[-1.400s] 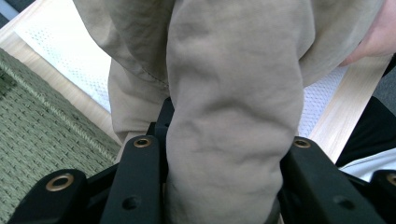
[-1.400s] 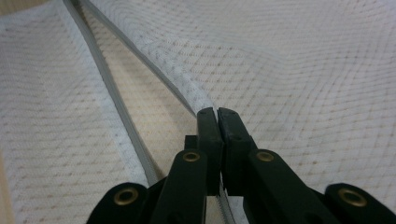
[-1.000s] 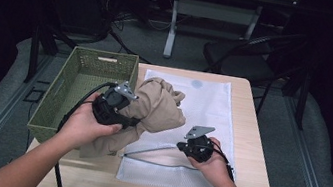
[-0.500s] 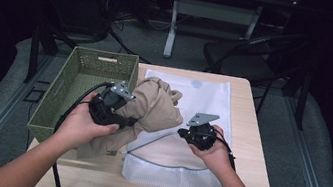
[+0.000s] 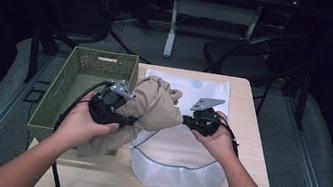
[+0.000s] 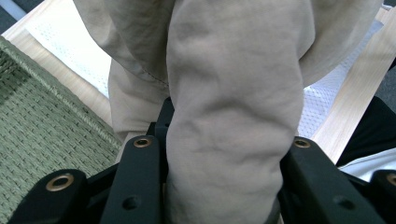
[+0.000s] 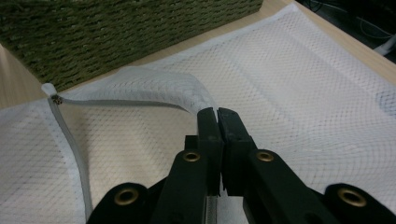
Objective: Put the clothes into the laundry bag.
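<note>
The left gripper (image 5: 125, 117) clamps bunched beige cloth (image 6: 233, 107). The right gripper (image 7: 217, 114), jaws together, pinches the white mesh bag's (image 7: 289, 74) lifted edge beside a woven green basket (image 5: 79, 85).

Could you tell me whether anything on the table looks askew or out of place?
Nothing looks damaged or spilled. The mesh laundry bag has one edge pulled up by the right tool, and the beige garment hangs bunched in the left tool.

Woven green basket (image 5: 86, 82) left of left gripper (image 5: 110, 106); bunched tan cloth garment (image 5: 152, 106) between grippers; white mesh laundry bag (image 5: 178, 164) under right gripper (image 5: 200, 120).
</note>
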A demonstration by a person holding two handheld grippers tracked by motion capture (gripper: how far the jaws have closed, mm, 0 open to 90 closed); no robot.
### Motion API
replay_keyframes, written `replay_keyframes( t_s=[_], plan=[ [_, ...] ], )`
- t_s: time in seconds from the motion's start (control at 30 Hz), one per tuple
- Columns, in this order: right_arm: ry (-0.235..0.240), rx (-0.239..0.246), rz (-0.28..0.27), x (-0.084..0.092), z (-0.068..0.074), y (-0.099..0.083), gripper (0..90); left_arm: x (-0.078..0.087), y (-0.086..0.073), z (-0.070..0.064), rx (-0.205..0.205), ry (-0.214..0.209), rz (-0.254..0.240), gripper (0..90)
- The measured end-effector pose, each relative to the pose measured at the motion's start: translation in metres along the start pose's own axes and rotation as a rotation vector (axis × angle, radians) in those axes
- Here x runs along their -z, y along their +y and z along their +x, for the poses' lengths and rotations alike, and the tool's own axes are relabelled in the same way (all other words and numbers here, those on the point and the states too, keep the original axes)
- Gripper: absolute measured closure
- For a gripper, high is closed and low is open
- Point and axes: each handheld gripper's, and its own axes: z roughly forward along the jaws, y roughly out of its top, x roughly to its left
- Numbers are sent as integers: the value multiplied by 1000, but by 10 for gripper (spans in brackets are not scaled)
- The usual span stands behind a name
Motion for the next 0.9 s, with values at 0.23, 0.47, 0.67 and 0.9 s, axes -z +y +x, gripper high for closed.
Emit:
replay_keyframes(
  t_s=[0.23, 0.47, 0.67, 0.9],
  plan=[
    [-7, 7, -2, 4, -5, 13, 890, 1, -3, -3, -1, -4, -2, 635],
    [-9, 16, 10, 1, -9, 25, 889, 0, -7, -8, -9, -17, -8, 635],
    [-14, 3, 22, -4, -16, 28, 889, -1, -10, -8, -4, -25, -8, 635],
    [-22, -18, 55, -12, -26, 25, 890, -5, -15, -7, 1, -31, 1, 635]
  ],
)
